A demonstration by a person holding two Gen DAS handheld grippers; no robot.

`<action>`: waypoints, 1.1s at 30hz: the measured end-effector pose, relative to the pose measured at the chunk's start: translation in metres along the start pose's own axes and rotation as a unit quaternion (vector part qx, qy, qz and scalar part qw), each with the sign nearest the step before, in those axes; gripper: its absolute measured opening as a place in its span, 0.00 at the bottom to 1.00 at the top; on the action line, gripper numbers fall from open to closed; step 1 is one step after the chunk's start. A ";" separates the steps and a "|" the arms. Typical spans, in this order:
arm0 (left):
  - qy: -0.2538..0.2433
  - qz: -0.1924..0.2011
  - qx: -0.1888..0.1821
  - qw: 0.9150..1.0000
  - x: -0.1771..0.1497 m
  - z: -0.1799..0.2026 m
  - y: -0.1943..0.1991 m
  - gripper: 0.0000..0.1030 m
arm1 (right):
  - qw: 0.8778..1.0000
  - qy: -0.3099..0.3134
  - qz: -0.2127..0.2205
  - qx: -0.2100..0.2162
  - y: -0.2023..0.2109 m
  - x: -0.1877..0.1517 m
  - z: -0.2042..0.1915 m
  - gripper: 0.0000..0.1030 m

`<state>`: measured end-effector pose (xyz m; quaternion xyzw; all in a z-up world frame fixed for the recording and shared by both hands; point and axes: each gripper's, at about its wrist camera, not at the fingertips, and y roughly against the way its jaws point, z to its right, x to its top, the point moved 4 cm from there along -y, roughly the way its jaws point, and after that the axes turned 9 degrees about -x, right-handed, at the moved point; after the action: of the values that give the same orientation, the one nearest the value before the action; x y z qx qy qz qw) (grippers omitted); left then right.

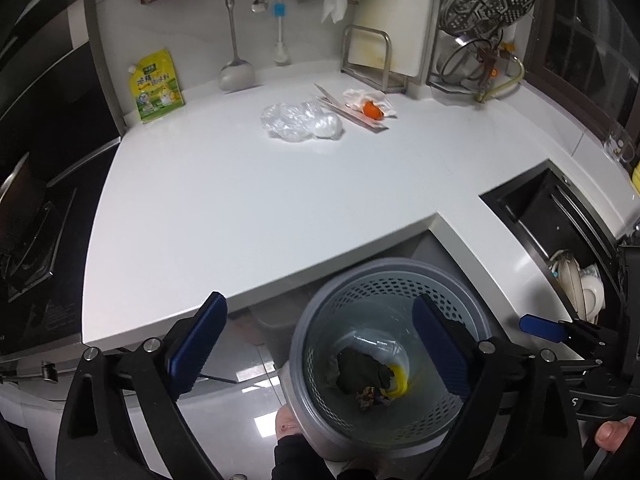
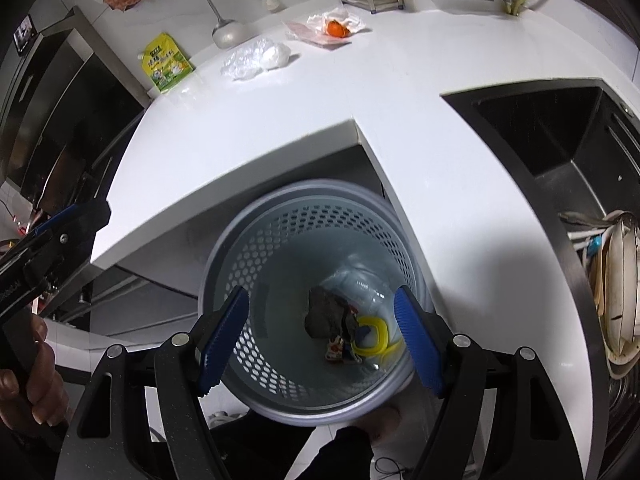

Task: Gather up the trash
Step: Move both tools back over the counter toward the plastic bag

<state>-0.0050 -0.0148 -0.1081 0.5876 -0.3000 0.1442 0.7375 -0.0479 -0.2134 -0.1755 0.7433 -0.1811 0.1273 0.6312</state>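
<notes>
Trash sits both on and below the white counter [image 1: 240, 200]; a crumpled clear plastic bag [image 1: 301, 121] lies toward the back edge, and just beside it, nearer the back right corner, a white tissue holding an orange peel [image 1: 371, 107] rests on a flat pinkish wrapper [image 1: 356, 116]; a yellow-green spouted pouch [image 1: 155, 84] leans at the back left corner; a grey round perforated plastic bin [image 2: 304, 240] stands on the floor under the counter's notched front edge, holding a dark crumpled scrap [image 2: 326, 316], a yellow ring [image 2: 370, 336] and clear plastic; the left claw [image 1: 320, 344] hangs released and empty, its blue pads spread above the bin's mouth; the right claw [image 2: 320, 340] is likewise released, holding nothing, directly over the bin; a black sink [image 2: 560, 140] with stacked dishes [image 2: 616, 292] lies at the counter's right edge.
</notes>
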 end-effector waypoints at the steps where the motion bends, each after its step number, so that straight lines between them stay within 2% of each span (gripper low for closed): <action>1: 0.001 0.002 0.002 1.000 0.002 -0.002 0.000 0.92 | 1.000 -0.001 0.003 -0.001 0.001 0.004 -0.001 0.70; 19: 0.012 0.043 0.017 0.999 0.077 -0.042 -0.004 0.93 | 0.998 -0.040 0.047 -0.012 -0.008 0.088 0.006 0.70; 33: 0.017 0.046 0.008 0.999 0.137 -0.070 -0.047 0.94 | 0.996 -0.052 0.066 -0.020 -0.040 0.168 0.001 0.70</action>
<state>0.1475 0.0205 -0.0695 0.5769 -0.3130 0.1903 0.7301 0.1208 -0.2271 -0.1411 0.7229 -0.2645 0.1262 0.6258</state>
